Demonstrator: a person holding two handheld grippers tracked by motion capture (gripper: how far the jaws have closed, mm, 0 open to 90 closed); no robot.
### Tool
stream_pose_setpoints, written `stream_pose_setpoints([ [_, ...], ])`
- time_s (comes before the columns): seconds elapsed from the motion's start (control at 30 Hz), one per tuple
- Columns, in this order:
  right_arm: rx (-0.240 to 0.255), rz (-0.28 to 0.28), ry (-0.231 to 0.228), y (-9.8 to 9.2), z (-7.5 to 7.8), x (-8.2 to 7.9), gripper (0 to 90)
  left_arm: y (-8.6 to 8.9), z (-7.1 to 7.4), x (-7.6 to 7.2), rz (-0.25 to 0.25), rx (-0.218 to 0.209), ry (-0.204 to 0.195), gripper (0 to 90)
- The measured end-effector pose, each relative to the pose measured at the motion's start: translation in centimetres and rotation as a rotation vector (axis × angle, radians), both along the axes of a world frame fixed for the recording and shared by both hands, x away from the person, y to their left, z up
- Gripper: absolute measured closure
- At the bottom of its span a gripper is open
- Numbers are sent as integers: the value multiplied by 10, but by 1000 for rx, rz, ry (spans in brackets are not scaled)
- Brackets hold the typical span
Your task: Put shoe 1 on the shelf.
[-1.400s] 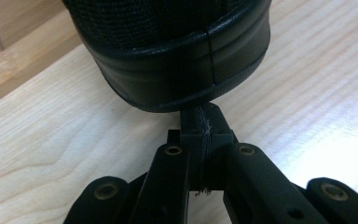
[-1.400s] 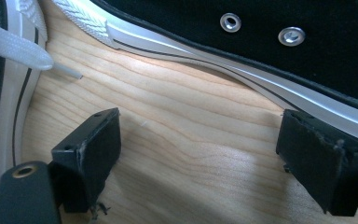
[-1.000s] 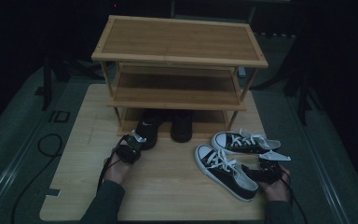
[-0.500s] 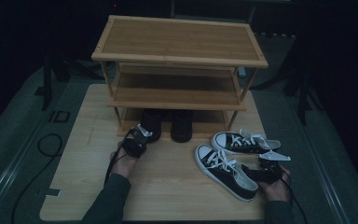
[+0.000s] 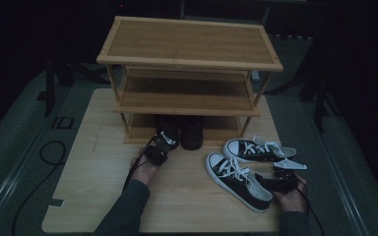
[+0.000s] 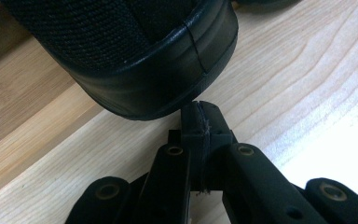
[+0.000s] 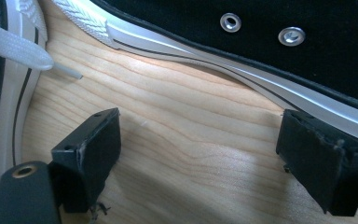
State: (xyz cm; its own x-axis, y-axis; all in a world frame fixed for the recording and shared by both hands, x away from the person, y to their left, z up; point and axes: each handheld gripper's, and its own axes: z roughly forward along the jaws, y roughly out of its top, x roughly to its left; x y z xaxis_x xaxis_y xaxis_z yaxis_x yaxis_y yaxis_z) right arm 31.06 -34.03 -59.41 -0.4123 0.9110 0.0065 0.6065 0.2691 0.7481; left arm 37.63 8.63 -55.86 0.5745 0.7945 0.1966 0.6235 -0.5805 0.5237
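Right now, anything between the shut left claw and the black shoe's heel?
Nothing: in the left gripper view, the left claw tips nearly touch the black rubber-soled shoe.

The shoe rack [image 5: 189,46] is honey-coloured bamboo with a fine lengthwise grain, and the table [image 5: 98,162] beneath it is paler wood with wavy brown grain lines. Two black shoes [image 5: 181,130] sit on the rack's lowest shelf; the nearer one's heel [image 6: 135,51] shows coarse black woven canvas over a glossy black rubber band. The two sneakers [image 5: 238,179] on the table are black canvas with white toe caps, white laces and white soles lined with a thin black stripe; silver eyelets [image 7: 291,33] dot the side. Both grippers, left gripper [image 6: 200,116] and right gripper [image 7: 200,154], are matt black
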Motion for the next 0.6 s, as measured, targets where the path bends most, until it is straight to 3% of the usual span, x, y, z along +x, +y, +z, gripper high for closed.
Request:
stream_pose_setpoints([
  [0.33, 0, 0, 0, 0, 0, 0, 138, -2, 1, 4, 5, -11, 12, 890],
  [0.43, 0, 0, 0, 0, 0, 0, 138, -1, 2, 1, -6, -25, 22, 785],
  [0.5, 0, 0, 0, 0, 0, 0, 138, 1, 2, 0, -5, -36, 30, 761],
  [0.53, -1, 0, 0, 0, 0, 0, 138, 6, 2, -4, 4, -80, 42, 761],
  [0.6, 0, -2, 0, 0, 0, 0, 138, 12, 2, -8, 11, -90, 45, 706],
])
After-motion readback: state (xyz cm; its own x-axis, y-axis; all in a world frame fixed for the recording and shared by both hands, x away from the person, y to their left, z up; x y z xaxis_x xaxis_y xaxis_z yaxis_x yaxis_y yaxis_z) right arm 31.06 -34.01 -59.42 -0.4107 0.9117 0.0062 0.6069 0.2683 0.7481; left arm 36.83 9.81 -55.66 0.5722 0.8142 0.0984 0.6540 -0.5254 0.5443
